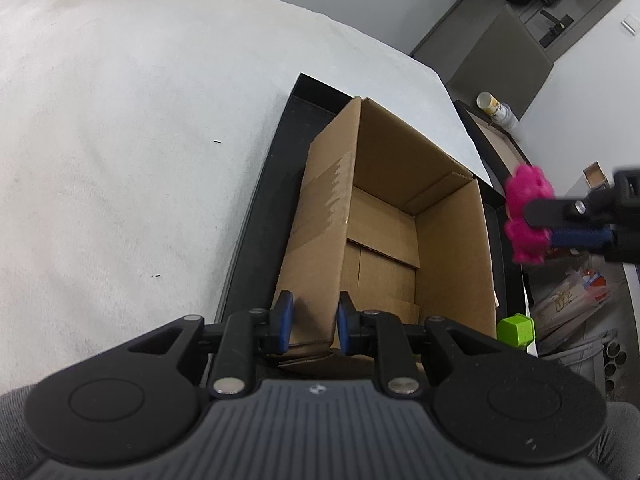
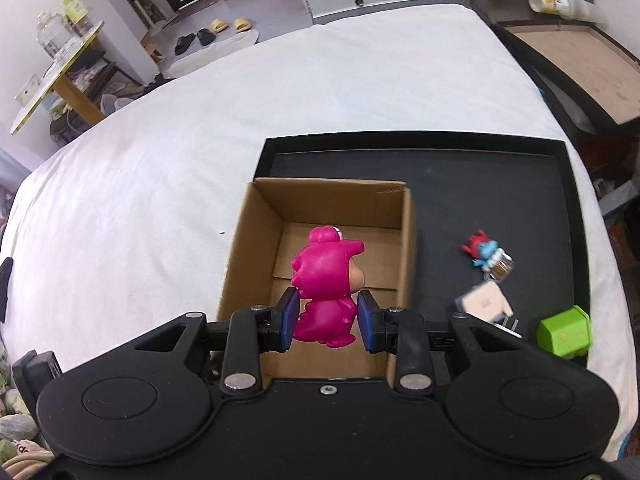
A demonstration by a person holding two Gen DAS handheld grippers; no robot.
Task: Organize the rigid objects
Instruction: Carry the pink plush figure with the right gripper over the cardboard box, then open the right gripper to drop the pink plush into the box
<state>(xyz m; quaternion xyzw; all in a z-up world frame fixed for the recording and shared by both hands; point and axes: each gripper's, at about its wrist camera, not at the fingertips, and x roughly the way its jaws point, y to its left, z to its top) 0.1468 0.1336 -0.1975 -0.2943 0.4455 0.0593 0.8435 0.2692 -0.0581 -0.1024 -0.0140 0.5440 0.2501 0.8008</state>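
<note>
Holding pink figure (image 2: 326,280) over empty box (image 2: 320,216).

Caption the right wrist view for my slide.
Right claw holds pink dinosaur figurine above open cardboard box on black tray.

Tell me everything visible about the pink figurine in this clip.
The pink figurine is a glossy, hard-plastic cartoon character in a hooded dinosaur-like suit, its tan face turned right. It stands upright between the blue pads of the right hand-held gripper, which is shut on its lower body, and is held above the open cardboard box.
</note>
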